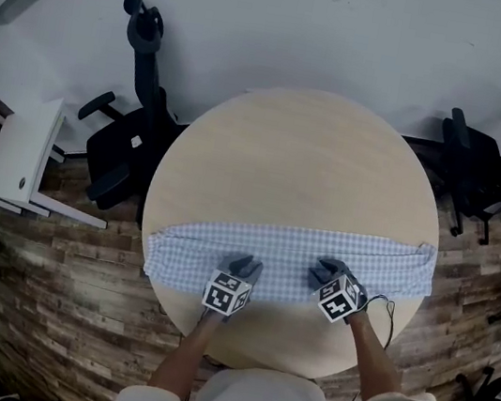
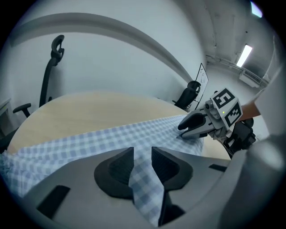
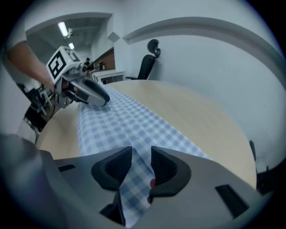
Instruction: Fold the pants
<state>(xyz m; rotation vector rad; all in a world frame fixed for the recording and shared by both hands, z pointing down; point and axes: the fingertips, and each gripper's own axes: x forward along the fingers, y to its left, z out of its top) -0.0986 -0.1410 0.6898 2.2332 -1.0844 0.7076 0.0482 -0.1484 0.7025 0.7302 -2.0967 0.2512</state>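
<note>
Head view: forearms (image 1: 190,351) outstretched toward pants (image 1: 299,251)

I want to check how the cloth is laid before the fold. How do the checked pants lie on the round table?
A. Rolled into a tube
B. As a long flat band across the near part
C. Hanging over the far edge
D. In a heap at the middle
B: in the head view the pants stretch flat in a band from the left edge of the table to its right edge, on the near side.
</note>
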